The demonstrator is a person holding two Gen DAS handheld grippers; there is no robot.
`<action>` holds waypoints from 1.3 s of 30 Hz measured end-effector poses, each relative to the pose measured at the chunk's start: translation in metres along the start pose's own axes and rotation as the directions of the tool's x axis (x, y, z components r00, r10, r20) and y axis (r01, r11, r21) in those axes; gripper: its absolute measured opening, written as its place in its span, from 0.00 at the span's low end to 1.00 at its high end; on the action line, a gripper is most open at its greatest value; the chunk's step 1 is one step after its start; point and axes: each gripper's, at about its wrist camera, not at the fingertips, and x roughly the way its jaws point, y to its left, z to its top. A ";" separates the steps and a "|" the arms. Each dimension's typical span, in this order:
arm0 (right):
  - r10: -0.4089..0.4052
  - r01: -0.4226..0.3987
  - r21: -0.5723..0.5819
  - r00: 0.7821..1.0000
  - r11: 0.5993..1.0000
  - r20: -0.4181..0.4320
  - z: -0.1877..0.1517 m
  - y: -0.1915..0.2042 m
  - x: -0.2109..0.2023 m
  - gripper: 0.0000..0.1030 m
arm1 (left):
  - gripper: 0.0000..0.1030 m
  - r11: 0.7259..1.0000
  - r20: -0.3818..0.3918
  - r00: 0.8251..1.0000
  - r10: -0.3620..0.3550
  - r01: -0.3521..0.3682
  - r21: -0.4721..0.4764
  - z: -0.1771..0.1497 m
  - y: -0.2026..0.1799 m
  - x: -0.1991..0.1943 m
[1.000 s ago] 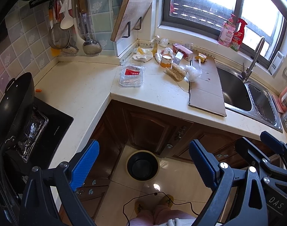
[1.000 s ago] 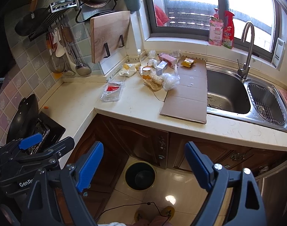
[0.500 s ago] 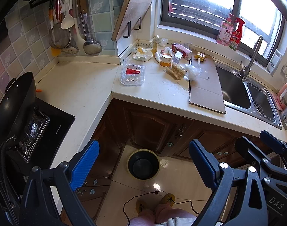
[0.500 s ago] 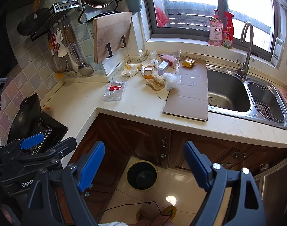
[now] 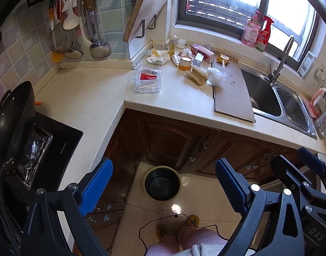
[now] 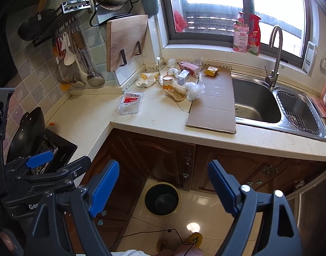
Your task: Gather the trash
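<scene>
Both the left gripper [image 5: 164,188] and right gripper [image 6: 163,188] hang released above the bin [image 6: 162,199], trash [image 6: 180,83] beyond it on the table [image 6: 158,115].

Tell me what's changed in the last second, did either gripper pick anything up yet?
No. Both views drifted slightly toward the counter, so the grippers advanced a little. The left gripper and right gripper stay open and empty. The clear plastic tray, cardboard sheet and floor bin have not moved.

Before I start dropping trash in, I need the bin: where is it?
The black trash bin stands on the floor tiles in the cabinet corner, below the counter, centred low in both wrist views between the open fingers.
</scene>
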 end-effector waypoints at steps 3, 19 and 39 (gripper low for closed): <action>-0.010 0.010 0.017 1.000 1.000 0.008 0.005 -0.004 0.001 0.83 | 0.93 0.998 0.046 0.998 -0.047 0.048 -0.031 0.006 0.010 -0.003; 0.044 -0.046 -0.062 0.998 0.997 -0.040 0.116 -0.061 0.097 0.83 | 0.93 0.984 -0.034 0.997 -0.064 0.058 -0.169 0.087 0.011 0.080; 0.185 -0.208 -0.016 0.900 0.978 -0.395 0.234 -0.168 0.364 0.67 | 0.92 0.852 -0.203 0.936 -0.288 0.153 -0.501 0.210 -0.053 0.309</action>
